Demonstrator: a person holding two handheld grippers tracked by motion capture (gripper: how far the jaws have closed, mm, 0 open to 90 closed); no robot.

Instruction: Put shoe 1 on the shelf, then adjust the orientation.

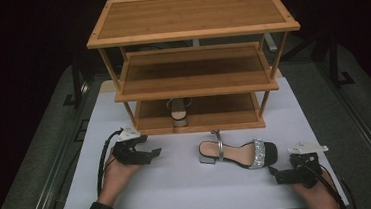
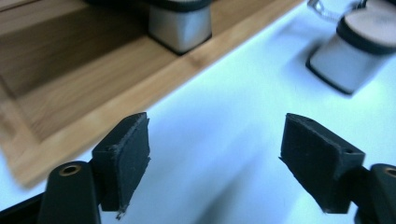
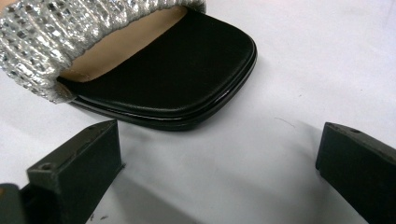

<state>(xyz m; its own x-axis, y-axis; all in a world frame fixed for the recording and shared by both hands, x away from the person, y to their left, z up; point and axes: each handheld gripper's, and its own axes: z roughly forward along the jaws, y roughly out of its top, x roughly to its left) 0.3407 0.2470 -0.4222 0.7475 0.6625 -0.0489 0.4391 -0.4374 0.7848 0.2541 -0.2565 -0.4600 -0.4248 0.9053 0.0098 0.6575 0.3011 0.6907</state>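
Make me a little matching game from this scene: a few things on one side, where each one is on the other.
Things:
1. sandal with sparkly strap
2. second sandal
3. left tool
4. right tool

Places:
A. on the bottom shelf of the wooden rack
B. just off the toe of the sandal on the white table
C. lying on the table in front of the rack
D. open, left of that sandal's heel

Pairs: 1-C, 2-A, 3-D, 4-B
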